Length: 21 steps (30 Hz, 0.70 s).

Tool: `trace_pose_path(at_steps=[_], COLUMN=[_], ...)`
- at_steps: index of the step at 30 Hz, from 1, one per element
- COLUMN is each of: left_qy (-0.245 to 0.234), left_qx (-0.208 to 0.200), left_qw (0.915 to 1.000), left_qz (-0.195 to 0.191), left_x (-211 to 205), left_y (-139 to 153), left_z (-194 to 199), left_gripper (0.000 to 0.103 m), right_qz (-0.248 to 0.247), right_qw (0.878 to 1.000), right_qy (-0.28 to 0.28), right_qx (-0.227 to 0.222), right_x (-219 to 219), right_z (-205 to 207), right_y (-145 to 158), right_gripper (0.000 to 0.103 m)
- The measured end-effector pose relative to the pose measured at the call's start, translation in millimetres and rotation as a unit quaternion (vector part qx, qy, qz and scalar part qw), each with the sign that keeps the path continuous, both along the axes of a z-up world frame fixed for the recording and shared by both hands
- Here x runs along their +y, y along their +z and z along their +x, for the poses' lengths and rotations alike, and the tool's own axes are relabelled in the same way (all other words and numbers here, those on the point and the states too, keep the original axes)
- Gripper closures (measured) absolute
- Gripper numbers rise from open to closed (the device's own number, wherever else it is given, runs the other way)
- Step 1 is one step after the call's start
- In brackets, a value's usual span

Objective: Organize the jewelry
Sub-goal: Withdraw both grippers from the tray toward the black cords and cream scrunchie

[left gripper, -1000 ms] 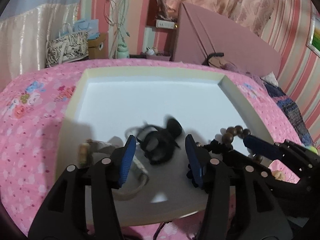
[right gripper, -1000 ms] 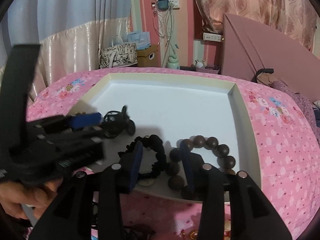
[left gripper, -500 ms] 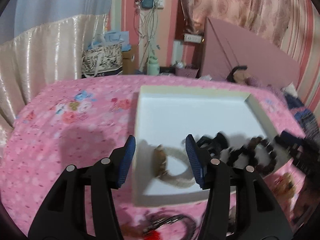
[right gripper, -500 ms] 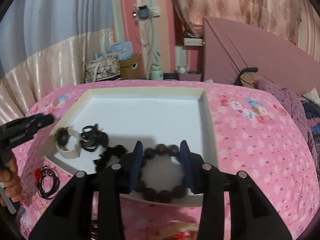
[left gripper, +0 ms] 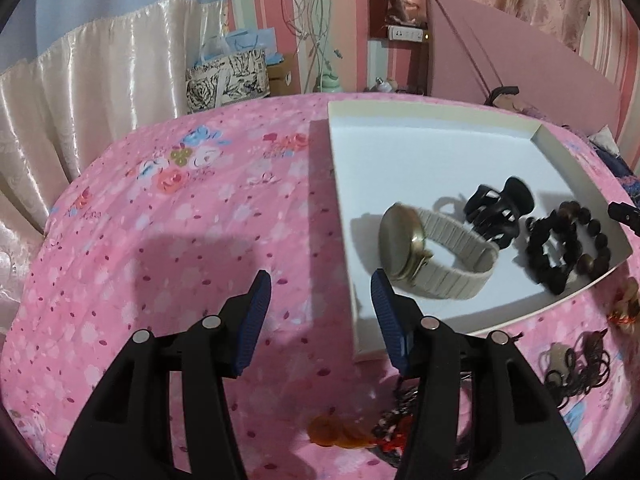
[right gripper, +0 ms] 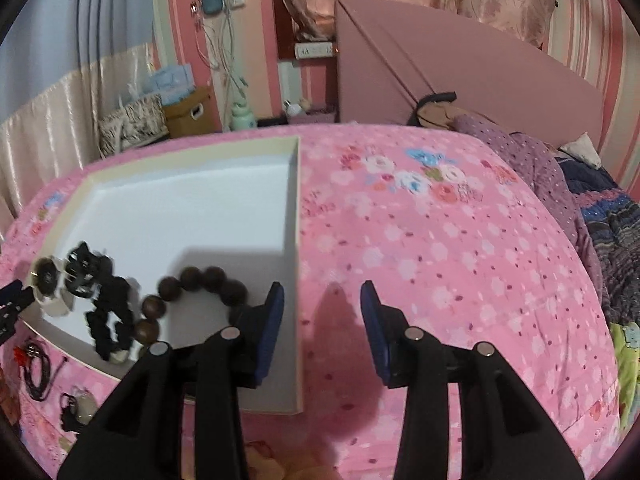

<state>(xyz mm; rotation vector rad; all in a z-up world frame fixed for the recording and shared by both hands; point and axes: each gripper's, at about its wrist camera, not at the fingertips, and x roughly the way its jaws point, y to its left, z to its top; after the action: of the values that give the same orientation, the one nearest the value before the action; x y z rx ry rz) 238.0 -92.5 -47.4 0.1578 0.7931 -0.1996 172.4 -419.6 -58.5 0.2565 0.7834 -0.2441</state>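
A white tray [left gripper: 420, 148] lies on the pink bedspread. In it are a gold watch with a cream strap [left gripper: 432, 252], a black hair claw [left gripper: 498, 210] and a dark bead bracelet [left gripper: 564, 248]. My left gripper [left gripper: 318, 312] is open and empty, over the bedspread just left of the tray's near corner. My right gripper [right gripper: 322, 324] is open and empty, at the right wall of the tray [right gripper: 298, 216]. The right wrist view shows a brown bead bracelet [right gripper: 192, 292], the black bead bracelet [right gripper: 112, 312], the claw [right gripper: 82, 272] and the watch [right gripper: 50, 284].
Loose jewelry lies on the bedspread in front of the tray: an orange piece [left gripper: 340, 432], dark cords [left gripper: 576, 364] and black cords [right gripper: 36, 368]. A pink headboard [right gripper: 460, 64], bags and a box [left gripper: 228, 76] stand behind the bed.
Both grippers have pulled back and apart from the tray, the left swinging left and the right swinging right. The items stay in the tray.
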Motion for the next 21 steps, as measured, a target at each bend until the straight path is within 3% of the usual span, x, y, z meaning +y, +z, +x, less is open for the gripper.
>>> trace_pose_path(at_steps=[5, 13, 19, 21], left_qy=[0.013, 0.013, 0.028, 0.021], left_qx=[0.0, -0.003, -0.004, 0.0], left_qw=[0.9999, 0.9999, 0.9996, 0.9997], left_qz=[0.0, 0.002, 0.002, -0.01], left_x=[9.6, 17.6, 23.1, 25.5], left_y=[-1.3, -3.4, -2.0, -0.4], left_z=[2.8, 5.9, 12.8, 12.2], left_gripper=[0.046, 0.041, 0.041, 0.046], right_qz=[-0.005, -0.005, -0.005, -0.004], right_qw=[1.0, 1.0, 0.999, 0.999], right_qy=[-0.006, 0.008, 0.027, 0.031], right_qx=[0.017, 0.004, -0.022, -0.025], right_x=[-2.4, 7.5, 19.4, 21.7], right_z=[0.6, -1.4, -6.4, -7.2], right_y=[-7.5, -1.8, 13.1, 16.1], right_gripper=[0.061, 0.061, 0.061, 0.061])
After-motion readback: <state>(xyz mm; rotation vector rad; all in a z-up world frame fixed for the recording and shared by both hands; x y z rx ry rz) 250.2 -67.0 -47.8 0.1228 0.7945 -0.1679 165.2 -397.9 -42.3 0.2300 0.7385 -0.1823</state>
